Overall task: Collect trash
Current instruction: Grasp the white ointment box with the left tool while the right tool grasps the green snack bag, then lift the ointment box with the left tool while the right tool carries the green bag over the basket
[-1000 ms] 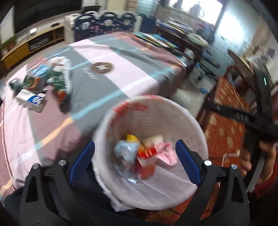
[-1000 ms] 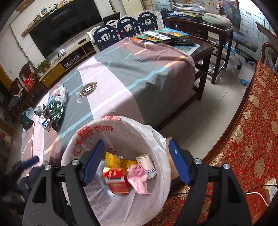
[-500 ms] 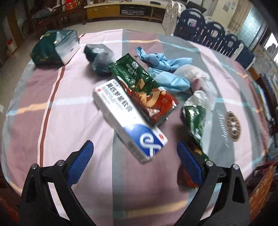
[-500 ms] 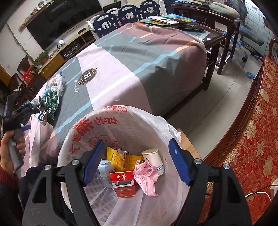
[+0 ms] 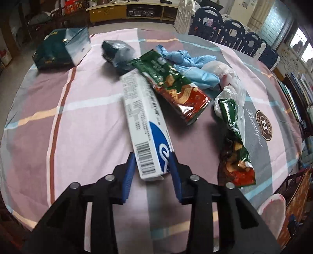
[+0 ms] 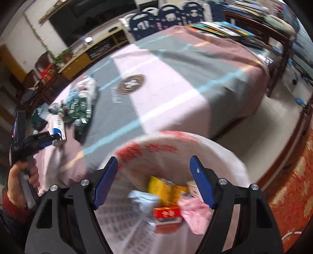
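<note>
Closing since before, left claw (image 5: 152, 166) now pinches white box (image 5: 143, 121).

A striped tablecloth (image 5: 82, 109) in pink, mauve and grey covers the table, its grey band carrying a round brown emblem (image 5: 264, 125) with script lettering beside it. Behind the table stands a row of navy and white plastic playpen panels (image 5: 230, 25). A low yellow TV cabinet (image 5: 125, 9) runs along the far wall, and a dark television (image 6: 93, 21) hangs above it, with a potted plant (image 6: 65, 55) at the cabinet's end. Colourful books (image 6: 217, 29) lie on a dark wooden table (image 6: 277, 52) beyond the cloth. A red and gold patterned cushion (image 6: 293, 187) lies at the right, over pale floor tiles (image 6: 273, 121).
</note>
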`<state>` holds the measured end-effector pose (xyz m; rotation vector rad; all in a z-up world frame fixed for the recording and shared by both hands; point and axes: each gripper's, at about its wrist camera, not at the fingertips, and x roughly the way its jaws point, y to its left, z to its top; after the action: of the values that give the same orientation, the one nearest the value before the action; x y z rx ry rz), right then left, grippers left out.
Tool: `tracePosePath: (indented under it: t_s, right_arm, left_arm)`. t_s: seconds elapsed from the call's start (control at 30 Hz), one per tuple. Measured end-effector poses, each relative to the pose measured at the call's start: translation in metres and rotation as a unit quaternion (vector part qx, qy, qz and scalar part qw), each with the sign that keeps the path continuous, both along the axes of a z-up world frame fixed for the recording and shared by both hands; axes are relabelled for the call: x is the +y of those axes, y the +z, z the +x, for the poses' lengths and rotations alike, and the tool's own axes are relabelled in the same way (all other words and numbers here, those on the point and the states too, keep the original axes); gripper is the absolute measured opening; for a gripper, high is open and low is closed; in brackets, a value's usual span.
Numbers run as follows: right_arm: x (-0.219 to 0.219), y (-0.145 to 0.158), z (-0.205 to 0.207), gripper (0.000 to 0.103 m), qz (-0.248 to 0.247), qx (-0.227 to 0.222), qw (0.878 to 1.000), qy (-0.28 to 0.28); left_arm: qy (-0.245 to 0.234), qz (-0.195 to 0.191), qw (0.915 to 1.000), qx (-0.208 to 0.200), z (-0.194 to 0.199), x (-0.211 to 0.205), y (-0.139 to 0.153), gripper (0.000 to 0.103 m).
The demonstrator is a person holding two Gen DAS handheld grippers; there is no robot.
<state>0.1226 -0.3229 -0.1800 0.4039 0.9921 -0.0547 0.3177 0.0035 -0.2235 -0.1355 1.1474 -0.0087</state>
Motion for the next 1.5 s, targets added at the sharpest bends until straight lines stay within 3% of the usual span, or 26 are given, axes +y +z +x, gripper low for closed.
tracePosePath:
  t_s: [0.17, 0.27, 0.33, 0.4, 0.43, 0.5, 0.53, 0.57, 0.63, 0.73, 0.8, 1.0, 1.27, 1.5]
  right_arm:
    - [0.074, 0.013, 0.066, 0.075, -0.008, -0.051, 0.995, 0.086]
    - [0.12, 0.006, 0.112, 0.075, -0.028, -0.048, 0.99, 0.129]
    - [0.146, -0.005, 0.138, 0.075, -0.053, -0.031, 0.987, 0.15]
    - [0.164, -0.019, 0.158, 0.075, -0.08, -0.009, 0.983, 0.162]
    - [0.169, -0.025, 0.162, 0.074, -0.087, -0.004, 0.983, 0.163]
    - [0.172, -0.037, 0.168, 0.054, -0.099, 0.013, 0.982, 0.159]
    - [0.171, -0.042, 0.168, 0.033, -0.092, 0.022, 0.983, 0.159]
    - [0.169, -0.046, 0.165, 0.026, -0.081, 0.027, 0.984, 0.158]
    - [0.164, -0.046, 0.154, 0.025, -0.066, 0.021, 0.986, 0.15]
    - [0.151, -0.035, 0.127, 0.025, -0.042, 0.004, 0.989, 0.14]
    - [0.141, -0.026, 0.109, 0.025, -0.028, -0.007, 0.99, 0.139]
    - [0.113, -0.004, 0.06, 0.025, -0.029, -0.027, 0.992, 0.119]
    - [0.087, 0.02, 0.01, 0.025, -0.037, -0.048, 0.994, 0.096]
    - [0.078, 0.044, -0.017, 0.025, -0.045, -0.07, 0.994, 0.077]
  left_arm:
    - [0.02, -0.029, 0.9993, 0.01, -0.044, 0.037, 0.006, 0.032]
    - [0.038, -0.066, 0.9965, 0.032, -0.064, 0.06, 0.0, 0.032]
    - [0.049, -0.08, 0.9947, 0.043, -0.071, 0.071, -0.004, 0.043]
    - [0.063, -0.08, 0.9938, 0.045, -0.074, 0.079, -0.004, 0.07]
    - [0.07, -0.077, 0.9938, 0.04, -0.075, 0.083, -0.003, 0.073]
    - [0.074, -0.072, 0.9941, 0.035, -0.072, 0.086, -0.002, 0.077]
    - [0.072, -0.072, 0.9943, 0.033, -0.069, 0.086, -0.003, 0.078]
    - [0.07, -0.074, 0.9943, 0.031, -0.066, 0.084, -0.004, 0.081]
    - [0.066, -0.08, 0.9941, 0.029, -0.058, 0.078, -0.006, 0.082]
    - [0.07, -0.052, 0.9956, 0.035, -0.043, 0.067, -0.014, 0.078]
    - [0.069, -0.045, 0.9957, 0.044, -0.036, 0.062, -0.021, 0.044]
    - [0.076, -0.052, 0.9957, 0.006, -0.054, 0.065, -0.003, 0.041]
    - [0.066, 0.022, 0.9932, -0.093, -0.112, 0.044, 0.066, 0.041]
    - [0.046, 0.052, 0.985, -0.158, -0.156, 0.036, 0.11, 0.041]
